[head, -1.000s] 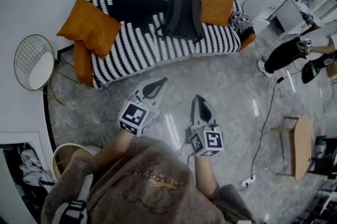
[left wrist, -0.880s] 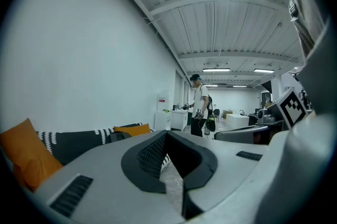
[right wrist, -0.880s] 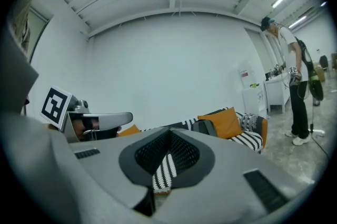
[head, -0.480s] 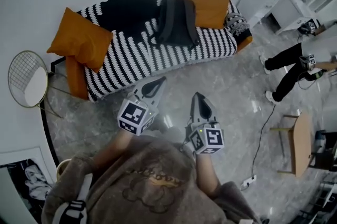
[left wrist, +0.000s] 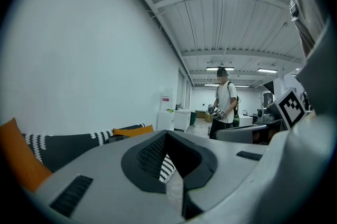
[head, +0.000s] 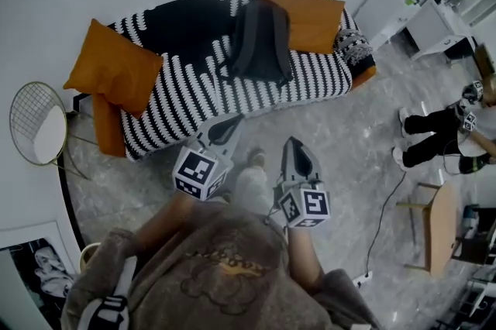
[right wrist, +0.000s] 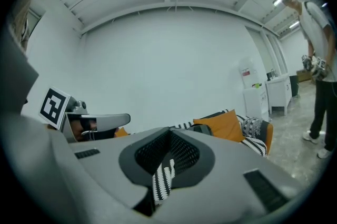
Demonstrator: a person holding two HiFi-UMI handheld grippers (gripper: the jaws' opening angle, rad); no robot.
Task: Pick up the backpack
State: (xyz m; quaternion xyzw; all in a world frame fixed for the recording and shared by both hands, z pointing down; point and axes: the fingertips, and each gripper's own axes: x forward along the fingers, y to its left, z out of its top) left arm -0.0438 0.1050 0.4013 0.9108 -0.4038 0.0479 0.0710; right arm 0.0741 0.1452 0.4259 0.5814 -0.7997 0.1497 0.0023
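Left gripper [head: 232, 122], right gripper [head: 292, 144]: jaws together, empty. Backpack [head: 260, 42] far beyond both on striped sofa [head: 186, 84], long axis near-to-far; left gripper seemingly nearer.

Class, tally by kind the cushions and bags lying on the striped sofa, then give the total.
Orange cushions: 2
Patterned cushion: 1
Backpack: 1
Total: 4

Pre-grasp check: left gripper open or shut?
Shut. In the left gripper view, the left gripper has its jaw tips meeting, nothing held; the striped sofa shows through behind.
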